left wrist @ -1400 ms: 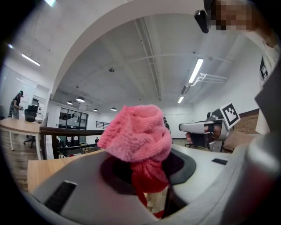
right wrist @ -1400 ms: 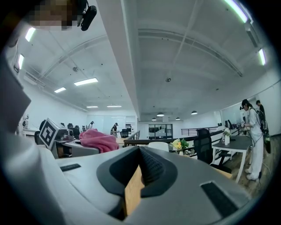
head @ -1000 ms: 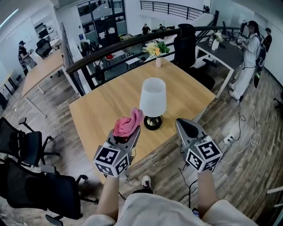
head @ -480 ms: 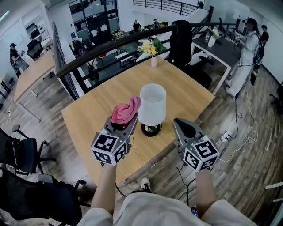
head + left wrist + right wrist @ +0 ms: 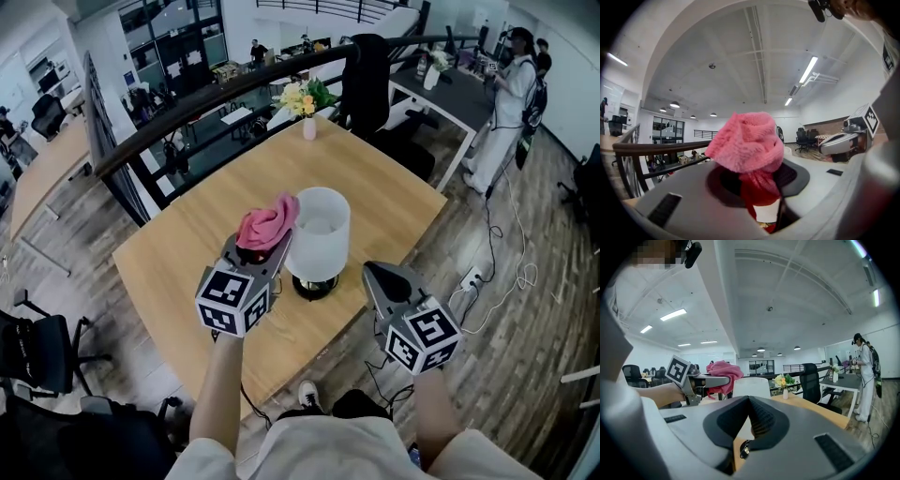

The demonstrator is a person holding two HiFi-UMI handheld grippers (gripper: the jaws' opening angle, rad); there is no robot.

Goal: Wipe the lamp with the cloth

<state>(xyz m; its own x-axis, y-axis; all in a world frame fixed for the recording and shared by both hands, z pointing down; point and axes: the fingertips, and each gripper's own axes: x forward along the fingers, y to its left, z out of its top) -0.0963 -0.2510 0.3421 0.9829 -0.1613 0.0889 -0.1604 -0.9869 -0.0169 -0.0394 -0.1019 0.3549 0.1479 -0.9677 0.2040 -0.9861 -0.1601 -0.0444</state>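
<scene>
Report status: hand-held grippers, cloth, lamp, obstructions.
Left hand-held gripper shut on pink cloth, beside lamp. Right hand-held gripper shut, empty. Nothing seen blocking it.

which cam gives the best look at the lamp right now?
Head view: the lamp shows whole, white shade and dark base. The right gripper view catches only its shade, beyond the jaws. In the left gripper view the pink cloth blocks nearly everything ahead.

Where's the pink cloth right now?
In the head view, the pink cloth sits left of centre, clamped in the left tool, right beside the shade of the white lamp on the wooden table.
</scene>
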